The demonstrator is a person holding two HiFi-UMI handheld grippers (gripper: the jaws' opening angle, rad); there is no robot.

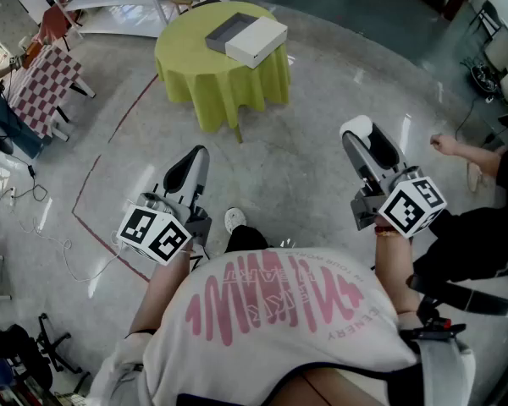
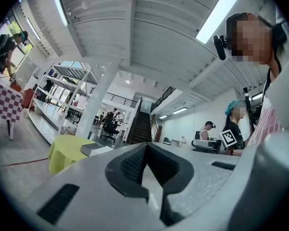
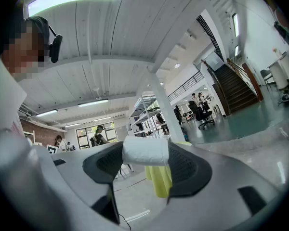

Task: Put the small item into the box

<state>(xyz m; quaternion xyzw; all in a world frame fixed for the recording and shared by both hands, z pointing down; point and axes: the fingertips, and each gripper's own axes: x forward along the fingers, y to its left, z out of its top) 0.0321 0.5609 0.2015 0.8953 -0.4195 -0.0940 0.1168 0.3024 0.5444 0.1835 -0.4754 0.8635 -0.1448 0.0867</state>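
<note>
While the small item (image 3: 145, 149), a white and soft-looking roll, sits crosswise between the pads of your right gripper (image 3: 145, 154), note that it is grasped only at the very tips of the jaws and stands proud of them on the upper side. I judge this the chief risk: a jolt or a slight easing of the clamp could let it roll out and drop to the floor.

Your left gripper (image 2: 145, 146) is clenched with nothing between its jaws, so it offers no ready support if the roll slips.

The box (image 1: 247, 39) lies at upper centre of the head view on the table (image 1: 195, 79) with the yellow-green cloth, well apart from both grippers. It shows a white part and a grey part side by side; which one is to receive the item cannot be told from here. A release over the wrong part, or over a closed lid, would leave the roll on top, free to roll off the table.

Another person's hand (image 1: 444, 145) reaches in at the right edge, near your right gripper; a swing outward could strike it and knock the item loose.

Cables (image 1: 34, 218) lie on the floor at the left; a drift that way on your approach risks a trip.
</note>
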